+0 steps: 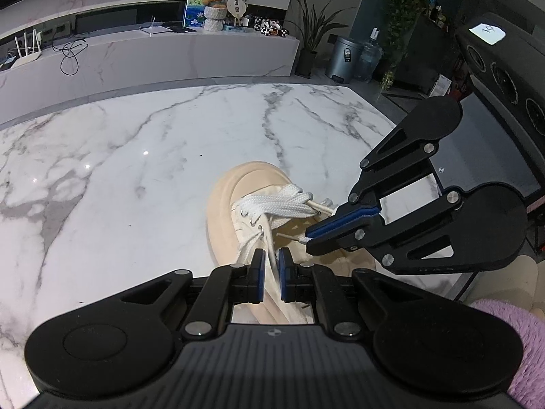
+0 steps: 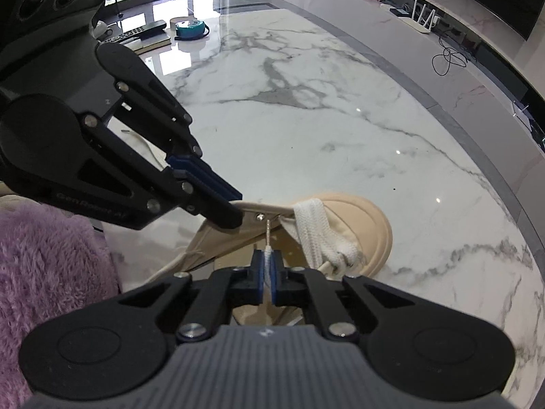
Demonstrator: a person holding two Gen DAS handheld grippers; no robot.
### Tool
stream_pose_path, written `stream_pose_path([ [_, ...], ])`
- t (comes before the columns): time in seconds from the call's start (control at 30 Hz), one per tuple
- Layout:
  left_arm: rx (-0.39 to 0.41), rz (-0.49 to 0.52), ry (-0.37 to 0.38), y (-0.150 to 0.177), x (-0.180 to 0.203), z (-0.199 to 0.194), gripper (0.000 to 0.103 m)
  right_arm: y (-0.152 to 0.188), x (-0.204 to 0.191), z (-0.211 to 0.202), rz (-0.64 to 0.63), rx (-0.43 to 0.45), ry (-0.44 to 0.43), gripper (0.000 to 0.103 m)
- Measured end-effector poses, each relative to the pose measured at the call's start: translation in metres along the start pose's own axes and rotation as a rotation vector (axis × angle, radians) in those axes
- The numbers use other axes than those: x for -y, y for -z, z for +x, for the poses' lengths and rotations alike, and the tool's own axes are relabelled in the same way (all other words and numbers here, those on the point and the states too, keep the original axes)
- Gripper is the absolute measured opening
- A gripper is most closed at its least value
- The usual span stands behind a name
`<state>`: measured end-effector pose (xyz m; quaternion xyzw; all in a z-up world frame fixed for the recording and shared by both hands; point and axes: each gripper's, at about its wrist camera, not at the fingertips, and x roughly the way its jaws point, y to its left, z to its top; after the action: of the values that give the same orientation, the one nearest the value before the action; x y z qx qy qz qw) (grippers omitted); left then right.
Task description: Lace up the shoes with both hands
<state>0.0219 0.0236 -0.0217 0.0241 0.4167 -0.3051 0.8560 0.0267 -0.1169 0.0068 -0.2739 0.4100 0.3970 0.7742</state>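
A cream canvas shoe [image 1: 224,211] lies on the marble table [image 1: 136,156], toe away from me, with a white lace [image 1: 276,202] crossed over its front eyelets. My left gripper [image 1: 271,255] is shut on the shoe's eyelet flap. In the right wrist view the left gripper [image 2: 236,214] pinches that flap just beside a metal eyelet [image 2: 260,217]. My right gripper [image 2: 269,266] is shut on the free lace end, and its stiff tip [image 2: 269,228] points up at that eyelet from just below. The left wrist view shows the right gripper [image 1: 308,238] reaching in from the right.
A purple fuzzy sleeve [image 2: 51,255] lies close at the left. Remote controls [image 2: 143,32] and a teal round object [image 2: 189,29] sit beyond the table's far end. A low marble bench [image 1: 170,51] with a router, a cable and a teddy bear stands behind the table.
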Motion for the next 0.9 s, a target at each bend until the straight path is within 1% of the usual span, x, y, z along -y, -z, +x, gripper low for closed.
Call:
stream_pose_path([
  [0.37, -0.005, 0.013, 0.000, 0.000, 0.002, -0.001, 0.006, -0.003, -0.004, 0.003, -0.013, -0.002, -0.021, 0.004],
  [0.5, -0.005, 0.024, 0.020, -0.001, 0.003, -0.004, 0.006, -0.003, -0.003, 0.003, -0.008, 0.007, -0.010, 0.004],
  [0.7, -0.007, 0.106, 0.029, -0.006, 0.005, -0.016, 0.006, -0.005, -0.001, 0.003, 0.008, 0.029, 0.005, 0.005],
  [0.8, -0.014, 0.171, 0.017, -0.009, 0.007, -0.021, 0.006, -0.005, -0.001, 0.003, 0.017, 0.046, 0.011, 0.005],
  [0.9, -0.033, 0.256, 0.000, -0.009, 0.008, -0.016, 0.006, -0.005, 0.000, 0.002, 0.041, 0.070, 0.016, 0.005],
])
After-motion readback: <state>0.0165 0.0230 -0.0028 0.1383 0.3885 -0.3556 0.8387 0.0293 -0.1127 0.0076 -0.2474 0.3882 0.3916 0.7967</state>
